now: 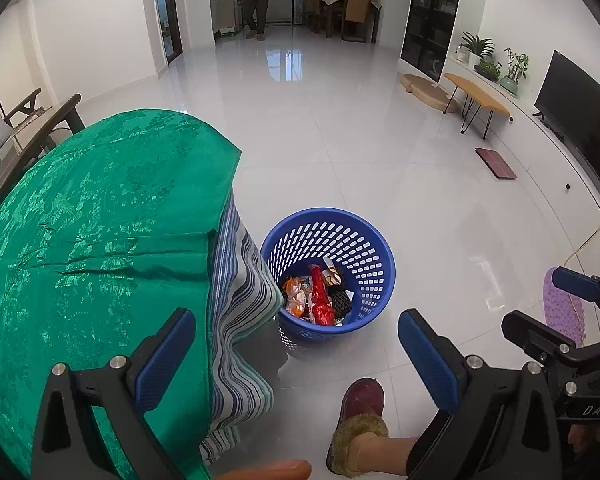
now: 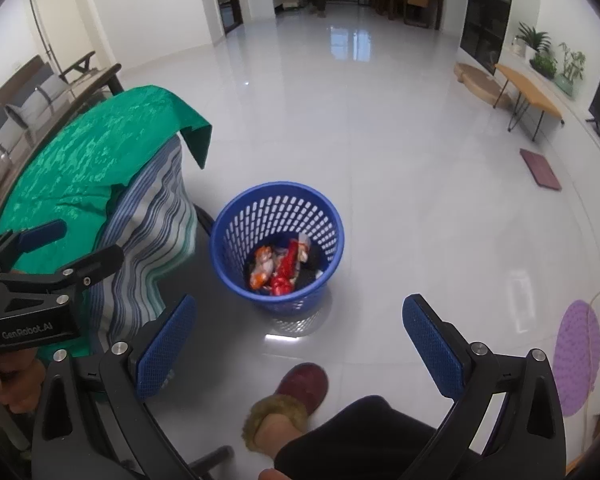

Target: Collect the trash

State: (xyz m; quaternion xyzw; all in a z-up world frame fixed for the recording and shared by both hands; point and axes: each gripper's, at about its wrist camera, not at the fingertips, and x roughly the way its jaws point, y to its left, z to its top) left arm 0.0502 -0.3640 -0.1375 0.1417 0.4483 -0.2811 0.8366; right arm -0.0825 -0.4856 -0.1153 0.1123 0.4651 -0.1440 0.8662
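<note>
on the pale tiled floor (image 1: 380, 168), beside the table draped in a green cloth (image 1: 100, 208) over a striped cloth (image 1: 240, 280), stands the blue basket (image 1: 374, 240), upright with its mouth open to the ceiling. it sits just beside the hanging striped edge, ahead of and below both tools. in the left wrist view it lies forward between the two blue pads, a little toward the left pad's side; in the right wrist view it also falls between the pads, left of centre. no loose trash shows on the green cloth or on the floor near the basket.

inside the basket (image 2: 332, 236) the trash already lies in a heap at the bottom: a red wrapper (image 1: 322, 300) with its long axis running from the far wall toward the camera, an orange packet (image 1: 298, 294) to its left, and a dark mesh piece (image 1: 342, 300) to its right. they overlap; which rests on which i cannot tell.

the left gripper (image 1: 296, 360) has its fingers spread wide and holds nothing. the right gripper (image 2: 296, 348) is likewise spread wide and empty; seen from the left view it hangs off to the right, over a purple mat (image 1: 564, 312). a person's foot in a red slipper (image 2: 304, 388) stands on the floor between basket and tools.

judging from the layout, both tools sit about equally near the basket, the left one closer to the table edge, so it would be the handier for anything on the cloth.
</note>
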